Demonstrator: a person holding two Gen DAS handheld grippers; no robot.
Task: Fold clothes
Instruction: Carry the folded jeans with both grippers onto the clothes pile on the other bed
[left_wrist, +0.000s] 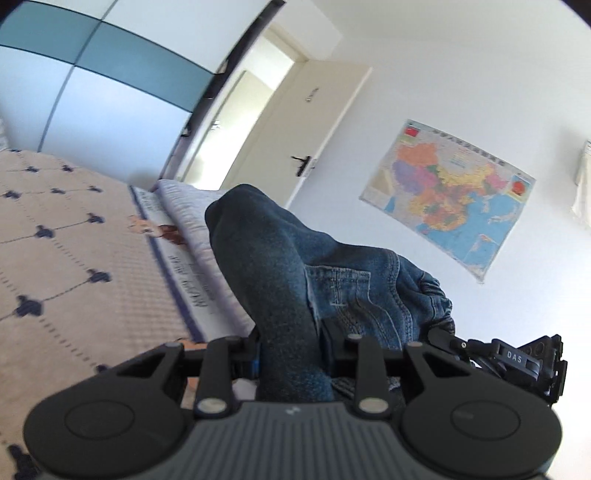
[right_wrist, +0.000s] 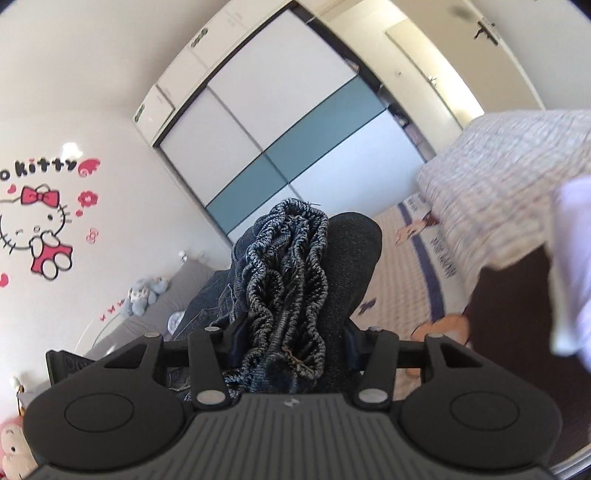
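While the left gripper pinches the jeans at lower centre, jaws closed on denim, the right gripper clamps their bunched waistband. Probably mid-lift; next, spreading them flat on the bed.

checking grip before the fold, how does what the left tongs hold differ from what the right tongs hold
The left tongs pinch a smooth fold of the jeans, plain dark denim with a stitched pocket beside it. The right tongs pinch the bunched elastic waistband, ridged and grey-speckled. The left bundle looks thinner, while the right one fills more of the gap. Both tongs are shut on the same dark denim garment, held up off the bed.
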